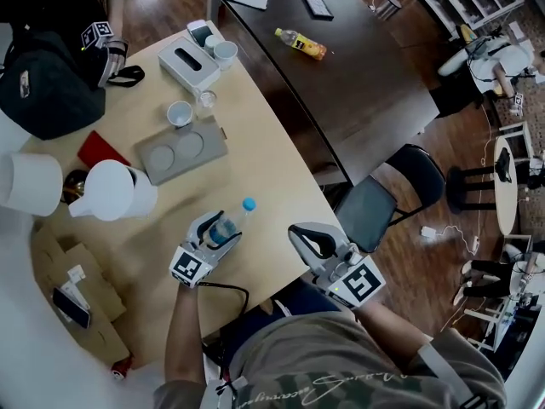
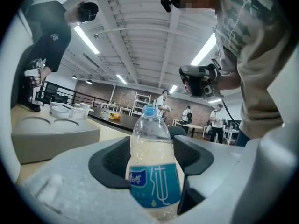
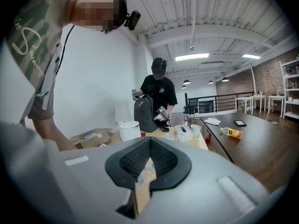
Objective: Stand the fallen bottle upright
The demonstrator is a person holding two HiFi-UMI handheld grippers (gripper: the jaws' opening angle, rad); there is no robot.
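Observation:
A clear water bottle (image 1: 230,222) with a blue cap and blue label lies tilted near the front edge of the light wooden table (image 1: 255,143), cap pointing away to the right. My left gripper (image 1: 217,230) is shut on the bottle's body. In the left gripper view the bottle (image 2: 152,157) fills the gap between the dark pads (image 2: 112,160), its cap farthest from the camera. My right gripper (image 1: 300,233) hovers just off the table's edge to the right of the bottle, shut and holding nothing. In the right gripper view, that gripper (image 3: 148,160) has its pads meeting.
A white jug (image 1: 109,190), a grey two-hollow tray (image 1: 181,150), cups (image 1: 180,113), a tissue box (image 1: 189,62) and a black backpack (image 1: 51,83) stand farther back. Cardboard (image 1: 77,288) lies left. An orange drink bottle (image 1: 302,43) lies on the dark table. A chair (image 1: 392,194) stands right.

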